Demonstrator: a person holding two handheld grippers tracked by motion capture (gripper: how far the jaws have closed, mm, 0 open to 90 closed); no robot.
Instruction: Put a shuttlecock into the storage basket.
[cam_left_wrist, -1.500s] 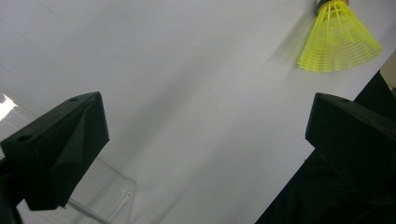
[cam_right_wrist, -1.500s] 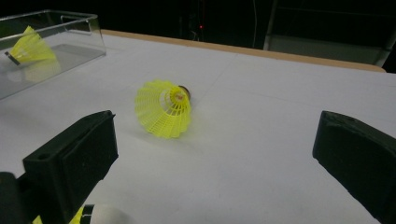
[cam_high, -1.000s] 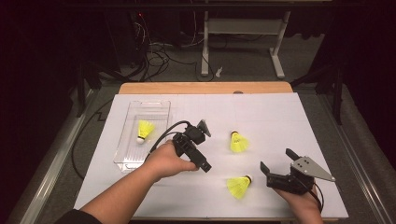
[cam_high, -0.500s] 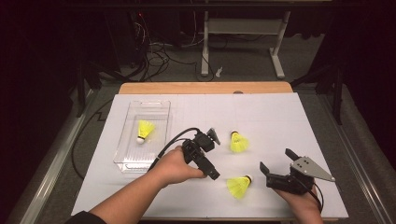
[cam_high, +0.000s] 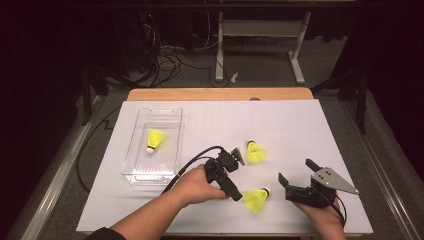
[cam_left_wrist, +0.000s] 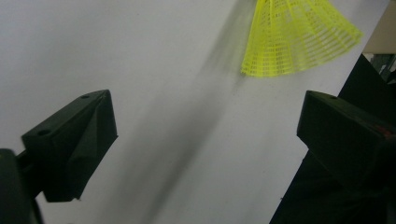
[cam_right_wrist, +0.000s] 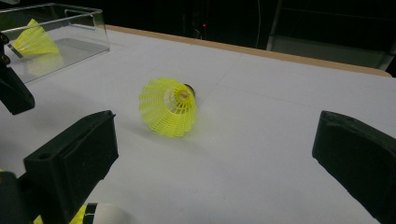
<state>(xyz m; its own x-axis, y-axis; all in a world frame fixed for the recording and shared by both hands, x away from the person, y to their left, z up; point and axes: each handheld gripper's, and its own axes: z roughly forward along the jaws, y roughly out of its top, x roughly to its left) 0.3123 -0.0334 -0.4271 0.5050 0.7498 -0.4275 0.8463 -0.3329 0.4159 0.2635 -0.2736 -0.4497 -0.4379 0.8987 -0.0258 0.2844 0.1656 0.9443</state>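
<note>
Since a second ago the left gripper has come down and across the table toward the near shuttlecock; its jaws have just been closing slightly, yet stand spread with nothing between them. Its lower tip seems to sit just beside the skirt. The right gripper rests spread nearby.

Two black jaws of the right gripper rising from the bottom, standing wide apart with only white table between them. Ahead, lying on its side, a yellow shuttlecock, open skirt toward the camera and dark cork away. At far left, a clear plastic box with another yellow shuttlecock inside.
</note>
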